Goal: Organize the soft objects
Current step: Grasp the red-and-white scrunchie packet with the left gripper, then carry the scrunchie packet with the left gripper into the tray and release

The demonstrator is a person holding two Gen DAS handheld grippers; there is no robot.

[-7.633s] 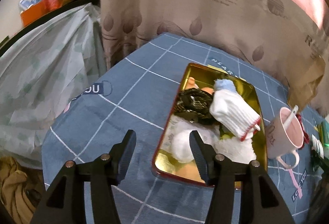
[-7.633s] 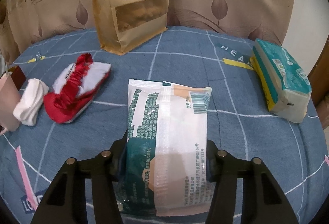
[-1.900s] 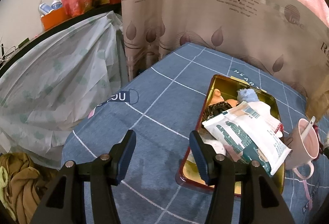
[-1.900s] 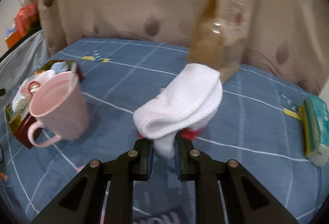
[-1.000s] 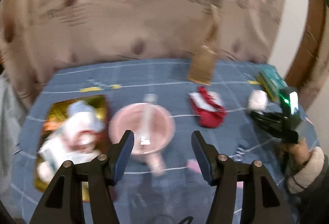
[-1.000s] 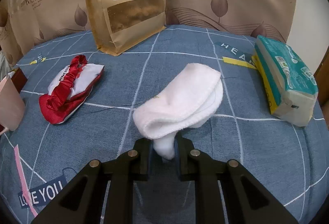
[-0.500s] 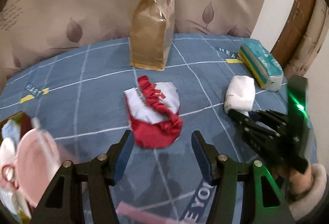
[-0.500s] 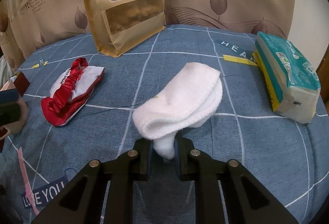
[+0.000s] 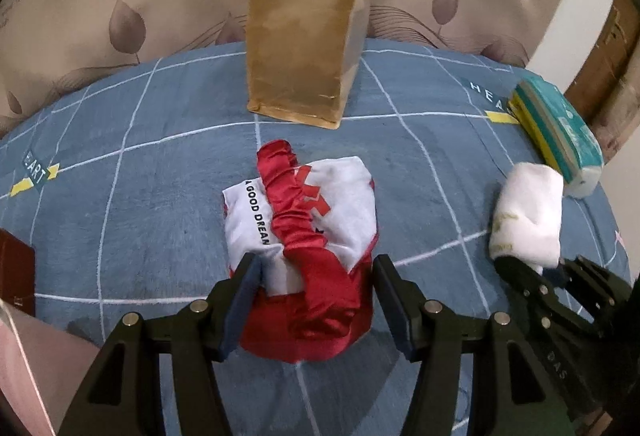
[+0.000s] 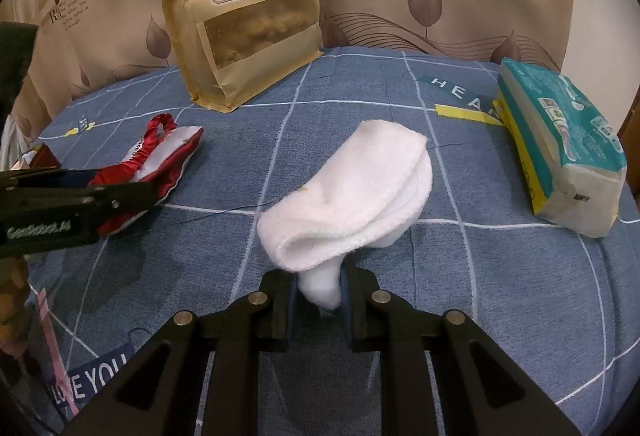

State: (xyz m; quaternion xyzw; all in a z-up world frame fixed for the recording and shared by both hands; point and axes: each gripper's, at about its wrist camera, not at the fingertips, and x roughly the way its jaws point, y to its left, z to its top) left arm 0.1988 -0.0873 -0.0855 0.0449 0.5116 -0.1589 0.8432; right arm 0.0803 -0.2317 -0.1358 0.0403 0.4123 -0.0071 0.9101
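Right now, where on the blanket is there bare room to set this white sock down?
Bare blanket lies between the white sock in the right gripper and the red-and-white pouch, and behind it toward the snack bag. Another strip runs between sock and tissue pack. The left gripper crowds the pouch side.

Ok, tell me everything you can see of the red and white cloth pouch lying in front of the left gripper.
The red and white pouch is soft, shiny, satin-like fabric: a white panel printed "A GOOD DREAM" in black, red trim, and a gathered red band running lengthwise over it. It lies flat and crumpled on the blue checked tablecloth, in front of the brown paper bag. The left gripper is open, a finger on either side of its near red end; whether they touch it is unclear.
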